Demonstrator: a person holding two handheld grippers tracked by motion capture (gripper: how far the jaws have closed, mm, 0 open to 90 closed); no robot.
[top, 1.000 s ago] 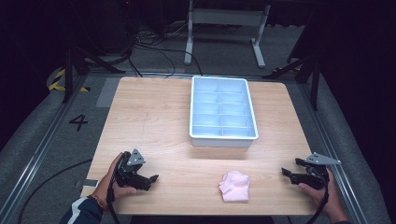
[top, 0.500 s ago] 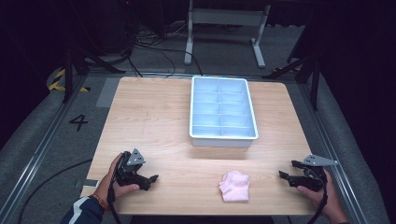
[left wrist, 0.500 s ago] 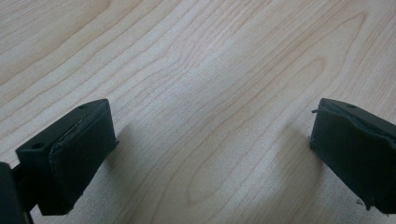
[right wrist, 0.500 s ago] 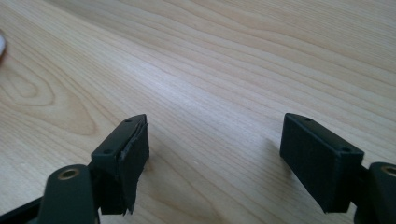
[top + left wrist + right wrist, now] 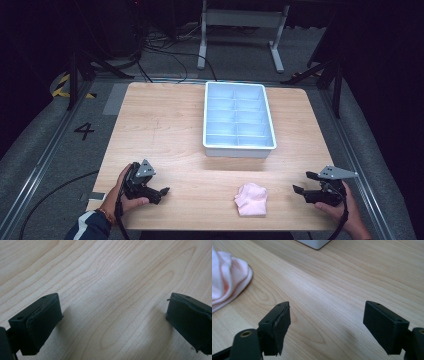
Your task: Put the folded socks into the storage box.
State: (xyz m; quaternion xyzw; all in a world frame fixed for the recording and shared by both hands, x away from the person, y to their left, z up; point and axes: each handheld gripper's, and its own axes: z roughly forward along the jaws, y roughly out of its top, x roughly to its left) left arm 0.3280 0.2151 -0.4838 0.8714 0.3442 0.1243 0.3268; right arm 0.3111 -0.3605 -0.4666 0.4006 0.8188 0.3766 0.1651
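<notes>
Pink folded cloth point(image 5: 251, 199) lies lower centre, left of the right gripper point(image 5: 302, 183), nearer it than the left gripper point(image 5: 162, 193); both jaws spread, empty.

A pink cloth point(image 5: 251, 199) is seen crumpled in a loose heap on the table point(image 5: 165, 130), near its front edge. A pale blue tray point(image 5: 239, 120), divided into compartments, is set upright further back, well apart from the cloth.
</notes>
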